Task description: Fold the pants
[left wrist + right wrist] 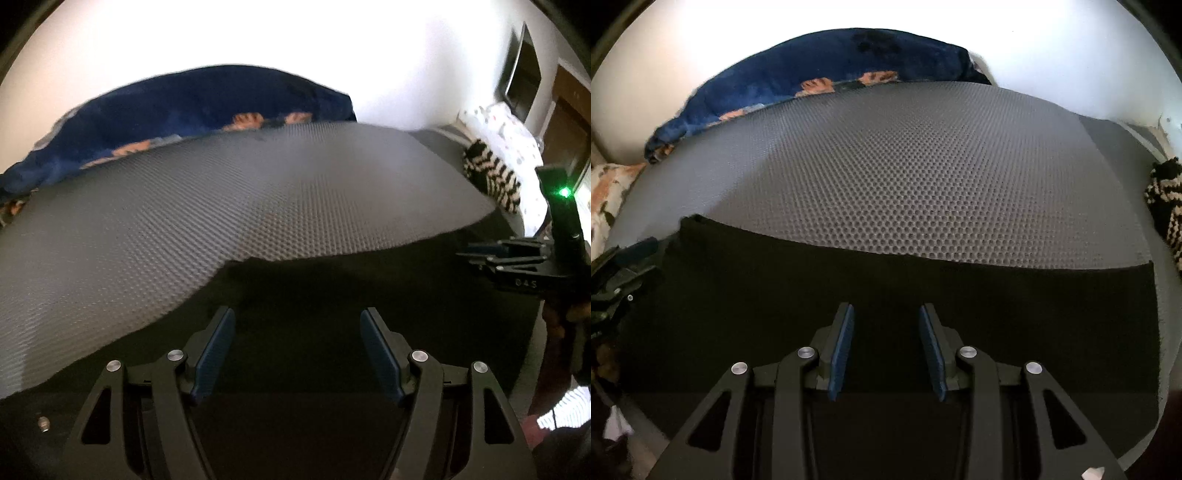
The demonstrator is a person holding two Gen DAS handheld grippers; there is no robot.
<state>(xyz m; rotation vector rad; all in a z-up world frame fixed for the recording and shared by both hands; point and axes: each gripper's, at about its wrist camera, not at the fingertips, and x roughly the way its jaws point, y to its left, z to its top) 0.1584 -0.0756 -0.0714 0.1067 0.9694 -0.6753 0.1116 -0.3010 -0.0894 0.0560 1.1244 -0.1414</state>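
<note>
The black pants (332, 291) lie flat on a grey honeycomb mat (221, 192), along its near edge. In the right wrist view the pants (886, 288) form a wide dark band with a straight far edge. My left gripper (297, 325) is open just above the pants, nothing between its blue pads. My right gripper (886, 321) is also open over the pants, jaws narrower, and empty. The right gripper also shows at the right edge of the left wrist view (509, 262). The left gripper shows at the left edge of the right wrist view (624, 269).
A dark blue blanket with orange paw prints (192, 107) is bunched at the mat's far side against a white wall. A black-and-white striped cloth (491, 173) lies at the right. A floral pillow (605, 195) sits at the left.
</note>
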